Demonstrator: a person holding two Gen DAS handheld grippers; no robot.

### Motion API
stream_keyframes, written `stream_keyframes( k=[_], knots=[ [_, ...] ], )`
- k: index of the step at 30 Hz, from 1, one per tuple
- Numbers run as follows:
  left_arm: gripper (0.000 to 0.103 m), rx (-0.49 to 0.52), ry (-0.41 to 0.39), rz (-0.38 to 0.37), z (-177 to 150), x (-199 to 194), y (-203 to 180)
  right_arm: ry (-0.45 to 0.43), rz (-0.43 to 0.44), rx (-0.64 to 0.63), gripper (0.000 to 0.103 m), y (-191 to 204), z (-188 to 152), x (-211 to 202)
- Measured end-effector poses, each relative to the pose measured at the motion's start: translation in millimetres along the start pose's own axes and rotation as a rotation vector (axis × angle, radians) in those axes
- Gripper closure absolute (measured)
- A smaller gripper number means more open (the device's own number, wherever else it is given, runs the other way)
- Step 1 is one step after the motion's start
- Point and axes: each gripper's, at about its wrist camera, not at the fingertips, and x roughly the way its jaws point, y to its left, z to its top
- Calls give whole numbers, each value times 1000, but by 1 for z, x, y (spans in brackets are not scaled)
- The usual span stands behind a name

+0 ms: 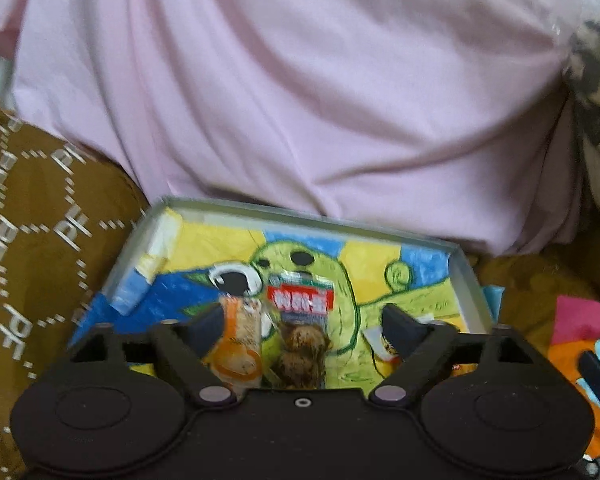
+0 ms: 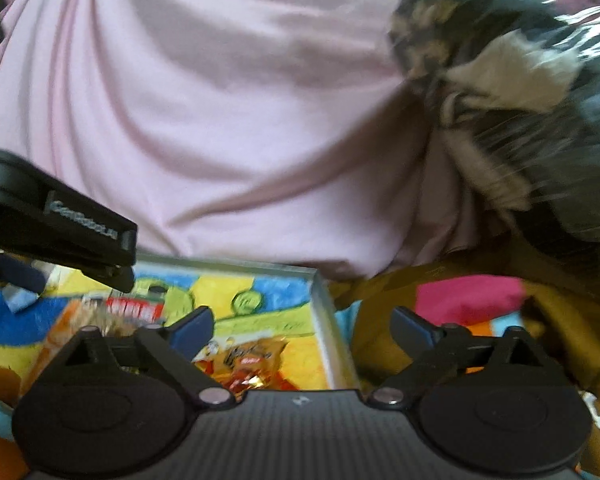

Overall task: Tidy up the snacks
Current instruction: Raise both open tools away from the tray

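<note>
Both jaws released, nothing between the pads. My left gripper (image 1: 304, 320) hangs spread above the shallow grey-rimmed tray with the bright cartoon drawing on its floor (image 1: 312, 216). Two snacks lie side by side directly below it, touching or nearly so: an orange-and-white tube-shaped packet (image 1: 239, 340) and a clear pouch of brown lumps with a red label (image 1: 302, 320). My right gripper (image 2: 302, 326) gapes just as wide, straddling the tray's right wall; an orange crinkly foil wrapper (image 2: 251, 360) lies inside the tray beneath its left finger. All three lie flat on the tray floor, so I judge them delivered and the open jaws a let-go. Behind: pink draped cloth (image 1: 300, 80). The tray rests on brown fabric with white lettering (image 1: 31, 220). Whether more snacks remain outside, I cannot tell.
</note>
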Motion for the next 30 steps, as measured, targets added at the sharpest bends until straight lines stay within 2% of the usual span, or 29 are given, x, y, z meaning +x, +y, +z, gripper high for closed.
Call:
stream_keyframes(
  k=[5,12,15,19,24,30],
  knots=[
    [1,12,-61,13,0,-33,-1,-52,-61,80,1,-17,9,-30],
    [1,25,-105,14,-12,-80,4,-135,-104,126,0,-24,17,-80],
    [1,-6,-107,19,-23,-98,11,-154,-112,141,0,-25,17,-100],
    [1,-38,-104,27,-39,-119,22,-159,-97,146,0,-25,11,-127],
    [1,-32,-103,51,-57,-147,36,-151,-51,174,0,-24,2,-160],
    [1,-25,-60,70,-83,-174,58,-121,14,165,0,-16,-8,-193]
  ],
)
